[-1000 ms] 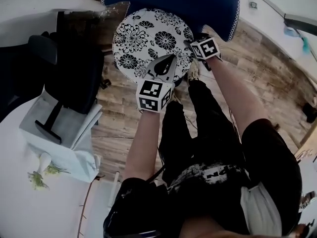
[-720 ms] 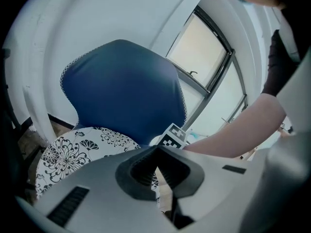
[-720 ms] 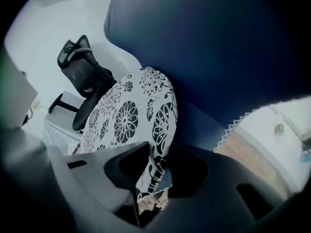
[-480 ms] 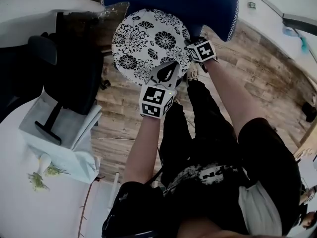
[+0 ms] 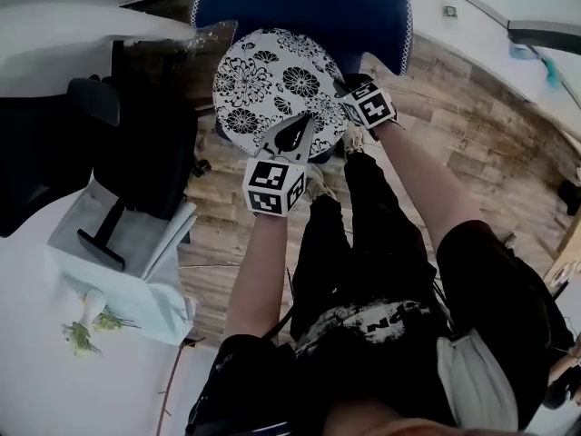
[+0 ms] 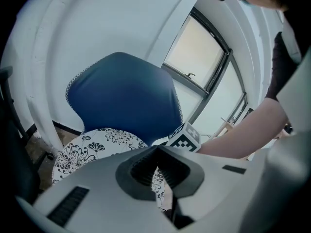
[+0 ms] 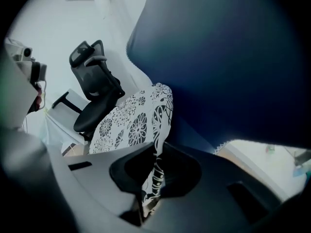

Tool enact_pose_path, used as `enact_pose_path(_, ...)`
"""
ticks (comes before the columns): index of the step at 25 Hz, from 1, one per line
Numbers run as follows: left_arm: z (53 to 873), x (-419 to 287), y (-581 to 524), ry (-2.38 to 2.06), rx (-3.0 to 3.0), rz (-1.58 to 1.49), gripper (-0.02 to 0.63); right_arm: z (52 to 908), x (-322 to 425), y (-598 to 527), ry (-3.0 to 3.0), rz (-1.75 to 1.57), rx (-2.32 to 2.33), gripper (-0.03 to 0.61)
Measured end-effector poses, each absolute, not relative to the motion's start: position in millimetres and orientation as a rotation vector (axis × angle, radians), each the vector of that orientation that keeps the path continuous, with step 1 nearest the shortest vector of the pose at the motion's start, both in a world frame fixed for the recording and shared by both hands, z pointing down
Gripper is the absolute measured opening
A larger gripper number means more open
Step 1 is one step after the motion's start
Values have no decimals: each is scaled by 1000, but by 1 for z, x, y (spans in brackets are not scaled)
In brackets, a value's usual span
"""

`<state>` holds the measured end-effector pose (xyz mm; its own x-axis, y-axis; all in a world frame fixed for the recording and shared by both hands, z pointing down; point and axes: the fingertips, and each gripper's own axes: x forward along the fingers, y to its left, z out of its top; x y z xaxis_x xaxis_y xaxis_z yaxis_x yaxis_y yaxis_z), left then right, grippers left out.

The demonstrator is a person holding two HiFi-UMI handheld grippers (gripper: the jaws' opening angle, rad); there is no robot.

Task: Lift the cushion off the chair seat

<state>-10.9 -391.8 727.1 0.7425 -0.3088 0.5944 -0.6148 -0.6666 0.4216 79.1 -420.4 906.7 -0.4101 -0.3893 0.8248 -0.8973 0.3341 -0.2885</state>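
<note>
Both grippers pinching cushion (image 5: 268, 75) rim: left gripper (image 5: 307, 123) clamped, right gripper (image 5: 342, 86) just closed on it.

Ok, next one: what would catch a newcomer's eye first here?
The round white cushion with black flowers stands out against the blue chair at the top of the head view. The left gripper pinches its near edge, and the right gripper has just been closing its jaws on the cushion's right edge. A black office chair stands to the left.
</note>
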Motion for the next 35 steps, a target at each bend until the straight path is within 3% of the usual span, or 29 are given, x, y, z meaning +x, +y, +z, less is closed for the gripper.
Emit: enact_pose_path(35, 482, -109, -379, -925, 2651, 454, 12, 503, 19, -386, -2383, 411, 1475, 31)
